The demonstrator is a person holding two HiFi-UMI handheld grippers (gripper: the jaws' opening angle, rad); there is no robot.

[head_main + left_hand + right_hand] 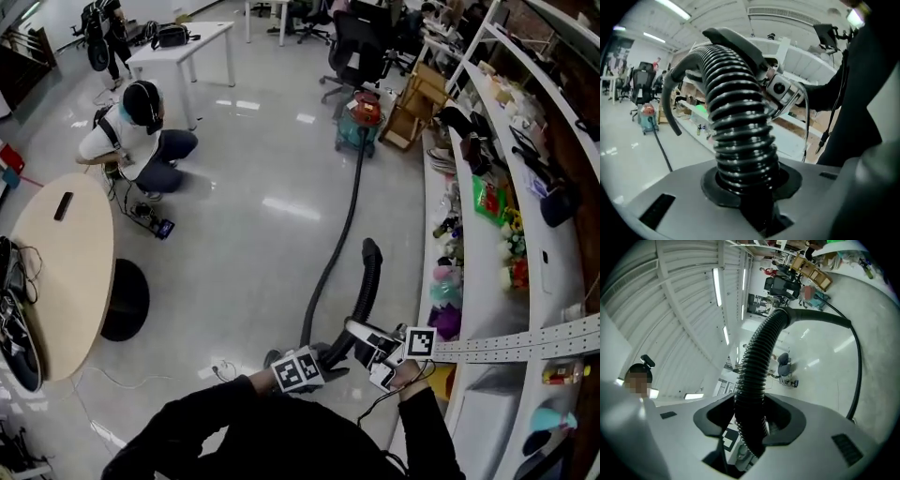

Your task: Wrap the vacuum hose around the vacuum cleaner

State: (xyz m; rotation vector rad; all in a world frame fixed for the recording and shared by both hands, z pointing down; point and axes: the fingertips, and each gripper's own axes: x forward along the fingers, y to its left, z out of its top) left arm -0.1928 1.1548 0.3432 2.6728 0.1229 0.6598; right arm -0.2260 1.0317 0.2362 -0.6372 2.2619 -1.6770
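Two hand-held grippers share one black ribbed hose

Head view: low in the frame, the left gripper (323, 361) and right gripper (370, 345) sit close together, both on the hose (366, 291). The hose arches up from them, then runs as a thinner dark line across the pale floor to the vacuum (360, 120). The vacuum stands well away, near the shelves (487, 187) that line the right side. A person (136, 131) crouches on the floor at upper left, near a round table (66, 272)

Left gripper view: its jaws pinch the thick ribbed hose, pads pressed against the ribs. The hose climbs and curves over to the right gripper just behind it. The vacuum shows small at far left

Right gripper view: its jaws also clamp the hose, which rises from between them, bends at a smooth collar and trails off over the floor
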